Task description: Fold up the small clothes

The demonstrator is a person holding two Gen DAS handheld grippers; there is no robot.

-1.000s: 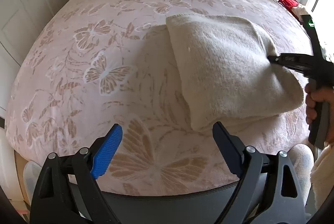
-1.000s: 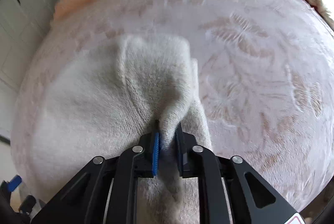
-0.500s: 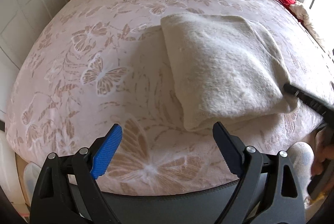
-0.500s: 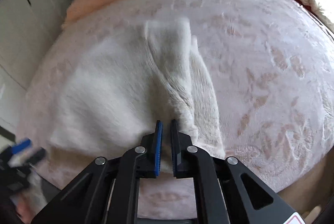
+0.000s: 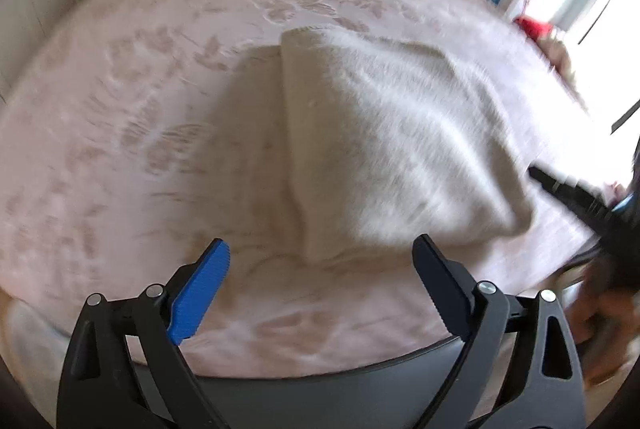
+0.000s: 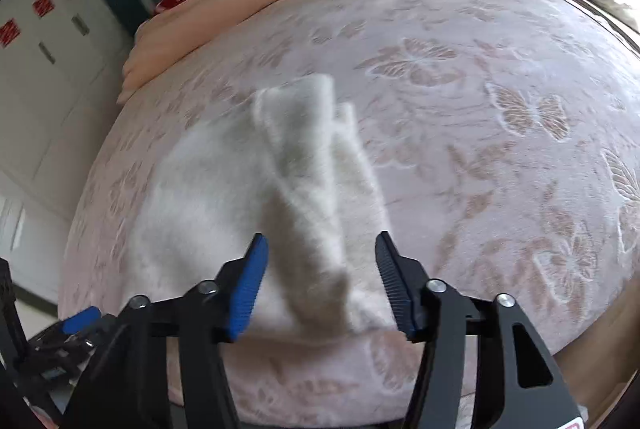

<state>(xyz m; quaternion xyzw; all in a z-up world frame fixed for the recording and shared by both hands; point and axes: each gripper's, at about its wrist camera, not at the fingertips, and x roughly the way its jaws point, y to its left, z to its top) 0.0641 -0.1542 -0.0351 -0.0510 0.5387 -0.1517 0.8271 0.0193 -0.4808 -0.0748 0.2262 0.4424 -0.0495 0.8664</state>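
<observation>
While the cream fuzzy knitted garment [image 5: 400, 141] lies folded on the pink butterfly-patterned bedspread [image 5: 140, 133], both grippers stand off from it. The right gripper [image 6: 320, 281] has just been opening its jaws, which now stand spread on either side of a raised ridge of the knit [image 6: 308, 213] without pressing on it; the cloth sits between them but hangs free. In the left wrist view the same gripper shows as a dark tip at the garment's right edge, beside a blurred hand [image 5: 600, 313]. The left gripper [image 5: 320, 265] hovers with its jaws spread wide above the garment's near corner, nothing between them.

The likeliest trouble is that ridge. Released while still standing up, the soft knit may slump sideways rather than settle flat, leaving the top layer skewed over the lower one, whose edge [image 6: 352, 133] already peeks out on the right. A ridged pad could also snag the fuzzy pile as the right gripper draws away, dragging the fold open again. If the left gripper comes down to grip the near corner, it might pinch only the top layer, or catch the plush bedspread with it, since both are pale and soft. The garment lies near the bed's front edge, so a hard tug toward the person could pull it off.
</observation>
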